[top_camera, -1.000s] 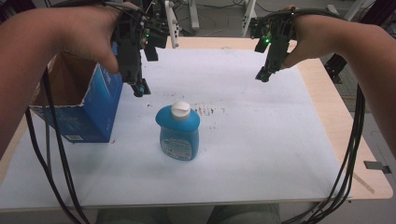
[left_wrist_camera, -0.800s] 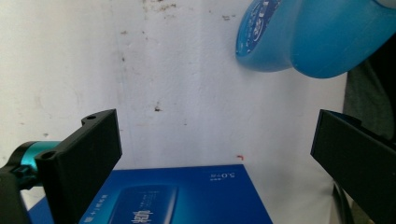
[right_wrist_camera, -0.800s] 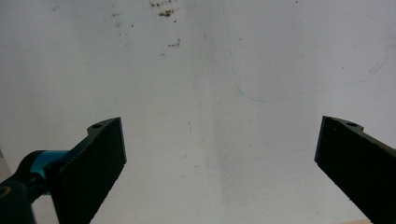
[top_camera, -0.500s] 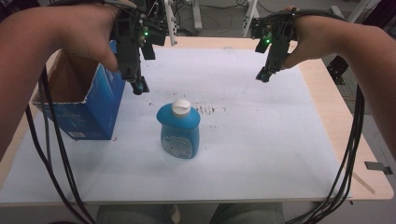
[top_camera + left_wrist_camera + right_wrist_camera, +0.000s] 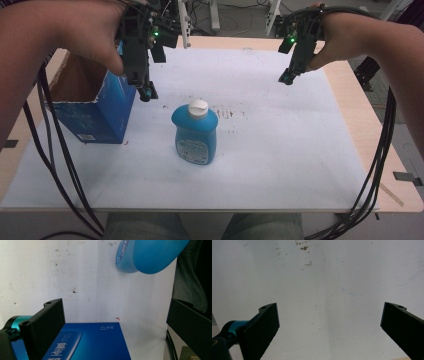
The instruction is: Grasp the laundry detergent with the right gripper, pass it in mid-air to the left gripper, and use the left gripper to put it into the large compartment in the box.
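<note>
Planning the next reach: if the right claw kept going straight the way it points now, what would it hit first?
Probably just the white sheet on the table: the right claw is open and looks down on bare paper with a few brown specks. The bottle stands well off to its side.

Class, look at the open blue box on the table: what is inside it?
The blue box stands open-topped; the high view shows bare brown cardboard inner walls and nothing in them. Its bottom is hidden by the near wall and the person's left forearm, so contents cannot be ruled out.

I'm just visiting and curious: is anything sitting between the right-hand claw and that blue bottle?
Nothing visible. The right claw hangs open over the bare white sheet, and the blue bottle stands apart toward the middle. The blue box is on the bottle's far side.
</note>
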`<state>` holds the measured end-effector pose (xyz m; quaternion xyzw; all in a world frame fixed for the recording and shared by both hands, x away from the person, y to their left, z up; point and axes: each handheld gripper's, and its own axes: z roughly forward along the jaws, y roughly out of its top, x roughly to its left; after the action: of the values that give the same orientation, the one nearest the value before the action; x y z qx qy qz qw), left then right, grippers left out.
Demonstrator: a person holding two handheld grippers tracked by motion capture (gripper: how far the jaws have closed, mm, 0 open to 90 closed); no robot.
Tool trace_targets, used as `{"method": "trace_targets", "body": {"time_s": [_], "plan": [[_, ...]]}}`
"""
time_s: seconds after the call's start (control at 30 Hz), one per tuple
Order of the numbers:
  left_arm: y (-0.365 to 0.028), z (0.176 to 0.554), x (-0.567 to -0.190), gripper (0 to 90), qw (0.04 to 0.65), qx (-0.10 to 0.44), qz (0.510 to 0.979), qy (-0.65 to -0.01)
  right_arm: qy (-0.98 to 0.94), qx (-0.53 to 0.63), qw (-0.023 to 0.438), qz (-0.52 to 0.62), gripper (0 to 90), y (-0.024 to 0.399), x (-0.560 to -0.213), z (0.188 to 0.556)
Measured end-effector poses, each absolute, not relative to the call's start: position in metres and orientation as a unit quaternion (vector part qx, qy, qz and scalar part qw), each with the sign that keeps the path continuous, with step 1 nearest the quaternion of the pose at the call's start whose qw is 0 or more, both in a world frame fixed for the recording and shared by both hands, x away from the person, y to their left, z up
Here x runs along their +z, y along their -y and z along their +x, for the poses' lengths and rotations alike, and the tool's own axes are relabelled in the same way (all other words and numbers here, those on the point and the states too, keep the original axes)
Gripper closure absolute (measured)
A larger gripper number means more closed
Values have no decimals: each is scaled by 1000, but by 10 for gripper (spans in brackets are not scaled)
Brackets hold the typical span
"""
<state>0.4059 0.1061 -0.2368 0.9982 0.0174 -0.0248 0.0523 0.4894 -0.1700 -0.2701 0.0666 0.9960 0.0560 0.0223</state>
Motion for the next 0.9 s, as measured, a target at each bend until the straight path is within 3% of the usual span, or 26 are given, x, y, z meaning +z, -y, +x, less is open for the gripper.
{"method": "trace_targets", "body": {"time_s": [0.43,0.9], "plan": [[-122,401,-237,17,55,-28,998,-33,-996,57,25,63,11,170,-269,483],[-122,399,-242,18,55,-29,998,-24,-989,129,1,70,11,178,-277,432]]}}
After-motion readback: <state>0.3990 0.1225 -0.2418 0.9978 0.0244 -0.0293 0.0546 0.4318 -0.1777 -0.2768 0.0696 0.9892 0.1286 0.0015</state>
